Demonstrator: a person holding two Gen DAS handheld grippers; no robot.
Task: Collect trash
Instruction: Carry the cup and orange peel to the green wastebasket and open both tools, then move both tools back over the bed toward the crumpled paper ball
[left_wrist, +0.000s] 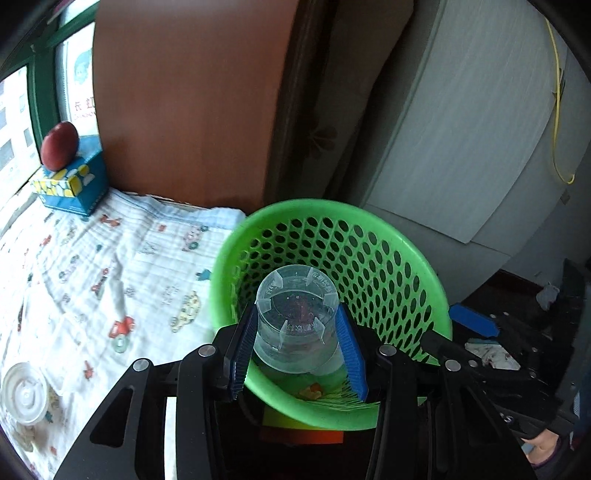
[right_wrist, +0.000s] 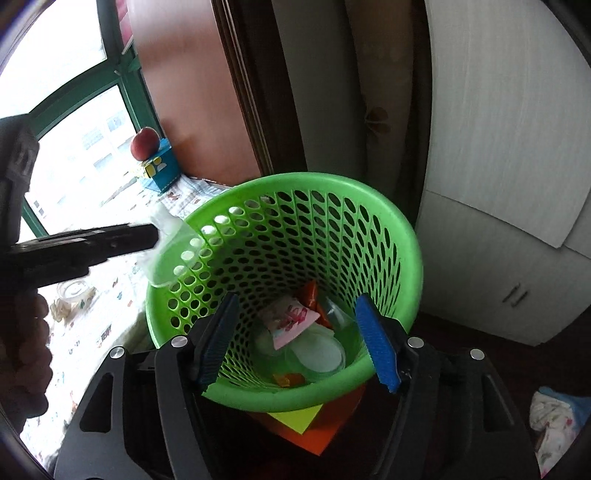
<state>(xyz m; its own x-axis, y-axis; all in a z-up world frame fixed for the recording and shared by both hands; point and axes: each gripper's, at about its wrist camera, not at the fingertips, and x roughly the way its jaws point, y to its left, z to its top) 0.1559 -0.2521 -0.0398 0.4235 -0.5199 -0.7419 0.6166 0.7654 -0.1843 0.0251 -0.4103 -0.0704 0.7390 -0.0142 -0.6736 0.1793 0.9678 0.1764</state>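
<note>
- Your left claw is clamping the clear plastic cup, hovering over the green wastebasket rim.
- Your right claw is gaping empty above it.
- Next: release the cup inside.

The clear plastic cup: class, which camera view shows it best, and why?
The left wrist view: the clear plastic cup sits centred, base toward the camera, clamped in the left gripper. The right wrist view shows it only partly, blurred, beside the green basket rim.

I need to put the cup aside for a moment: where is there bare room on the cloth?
Free: the printed cloth between the blue box, green basket and white lid. Crowded: the basket floor, covered with wrappers and lids.
</note>
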